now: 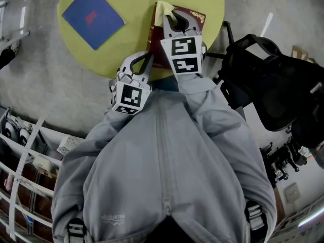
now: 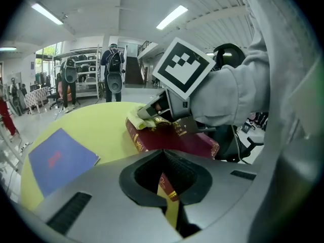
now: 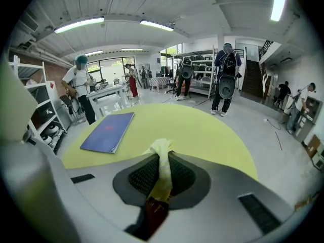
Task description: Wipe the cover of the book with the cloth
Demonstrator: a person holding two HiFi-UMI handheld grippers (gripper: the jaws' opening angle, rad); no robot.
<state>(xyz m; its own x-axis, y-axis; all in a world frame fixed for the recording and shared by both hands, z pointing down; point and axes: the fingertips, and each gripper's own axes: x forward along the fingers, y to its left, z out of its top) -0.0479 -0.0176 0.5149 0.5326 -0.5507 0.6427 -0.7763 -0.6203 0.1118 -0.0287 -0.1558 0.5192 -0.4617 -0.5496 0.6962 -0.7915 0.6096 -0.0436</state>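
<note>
A maroon book [image 1: 194,16] with gold print lies at the near edge of the round yellow table [image 1: 132,4]. My right gripper [image 1: 172,18] is shut on a pale yellow cloth [image 1: 163,6] and holds it down on the book's far left corner. In the right gripper view the cloth [image 3: 161,153] runs between the pads, with the book [image 3: 154,214] just beneath. My left gripper [image 1: 147,58] sits at the book's near left corner. In the left gripper view its jaws [image 2: 166,186] stand nearly together, with the book's gold-trimmed edge [image 2: 172,140] in the gap.
A thin blue book [image 1: 92,16] lies flat on the table's left half. A black chair holding a dark bag [image 1: 268,85] stands close on the right. Wire shelving [image 1: 20,161] is at lower left. People stand far off by racks [image 3: 225,75].
</note>
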